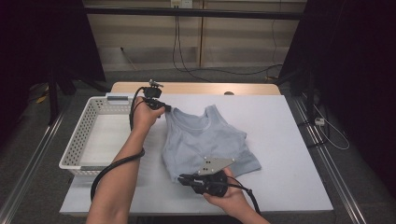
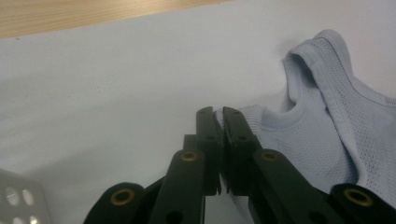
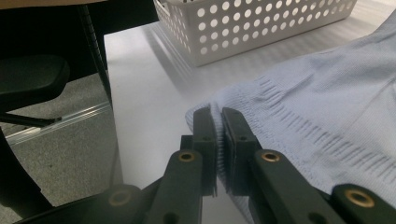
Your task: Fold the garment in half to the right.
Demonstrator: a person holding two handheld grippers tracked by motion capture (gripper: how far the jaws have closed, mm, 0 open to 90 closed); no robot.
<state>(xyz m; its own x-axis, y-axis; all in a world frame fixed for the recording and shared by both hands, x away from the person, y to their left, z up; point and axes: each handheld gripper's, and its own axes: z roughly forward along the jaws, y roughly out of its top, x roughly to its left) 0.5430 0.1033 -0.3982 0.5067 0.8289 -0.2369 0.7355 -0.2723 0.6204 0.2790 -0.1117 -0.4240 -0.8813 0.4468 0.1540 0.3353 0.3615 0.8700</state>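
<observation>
Left gripper [image 2: 219, 114] first: jaws pressed together on a pinch of pale blue fabric, right at the shoulder strap of the tank top [image 1: 205, 140]. In the high view that left gripper [image 1: 161, 106] sits at the top's far left corner, just beside the white basket [image 1: 88, 126]. Now the right gripper [image 3: 218, 114]: jaws also clamped, this time on the ribbed hem, cloth squeezed thin between the pads. In the high view the right gripper [image 1: 187, 178] bites the top's near left corner, with its grey plate lying over the hem.

So both corners of the top's left edge are held, and the top itself lies flat and spread on the white table [image 1: 280, 140], just right of the basket. This looks like the start of a fold or a lift, grips made and the cloth barely raised. The next move calls for both hands travelling together, keeping the edge taut between them so the fabric comes over evenly rather than sagging or slipping from a pinch.
</observation>
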